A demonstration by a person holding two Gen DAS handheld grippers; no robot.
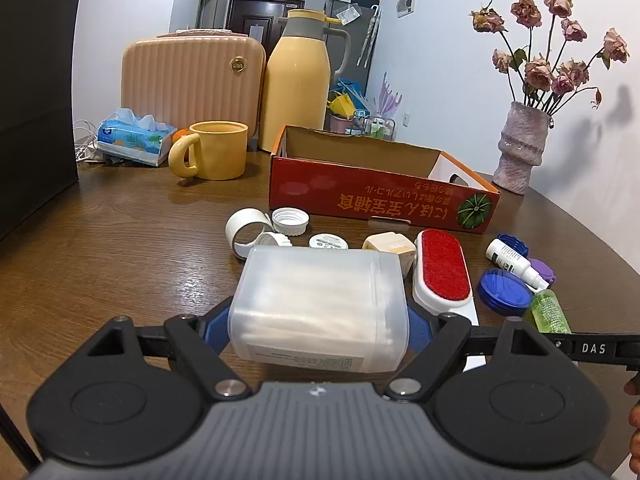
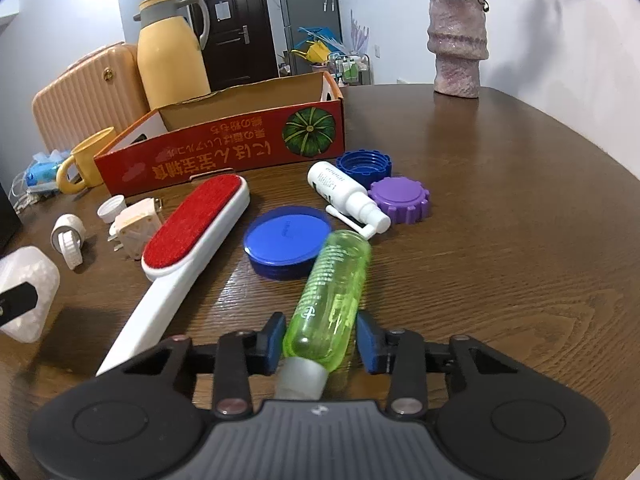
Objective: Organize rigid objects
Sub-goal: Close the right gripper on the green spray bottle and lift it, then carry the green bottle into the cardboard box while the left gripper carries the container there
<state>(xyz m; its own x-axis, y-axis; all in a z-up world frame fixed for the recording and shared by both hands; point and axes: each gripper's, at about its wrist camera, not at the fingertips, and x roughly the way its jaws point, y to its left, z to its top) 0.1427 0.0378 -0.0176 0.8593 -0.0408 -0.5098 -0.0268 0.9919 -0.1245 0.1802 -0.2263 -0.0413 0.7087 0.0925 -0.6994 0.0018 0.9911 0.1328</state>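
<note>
1. The left gripper [image 1: 318, 326] was clenched on a clear plastic box [image 1: 320, 308] of cotton swabs, with both pads pressed against its sides, near the table's [image 1: 120, 240] front edge.
2. The right gripper [image 2: 320, 342] straddled a green bottle [image 2: 330, 292]; the left pad touched it, while a gap showed at the right pad, so the grasp looked not quite closed.
3. The red cardboard box [image 1: 380, 196] stood beyond the clutter, and what showed of its inside looked empty. By my reading, the sorting had barely begun.
4. On the table lay the lint brush [image 2: 192, 228], blue lid [image 2: 286, 240], white spray bottle [image 2: 344, 192], purple cap [image 2: 400, 200], dark blue cap [image 2: 364, 164], a plug adapter [image 2: 138, 232], a white ring [image 1: 246, 230] and small white caps [image 1: 290, 222].
5. Nearly everything seemed left to do, starting with the two items at the grippers.
</note>
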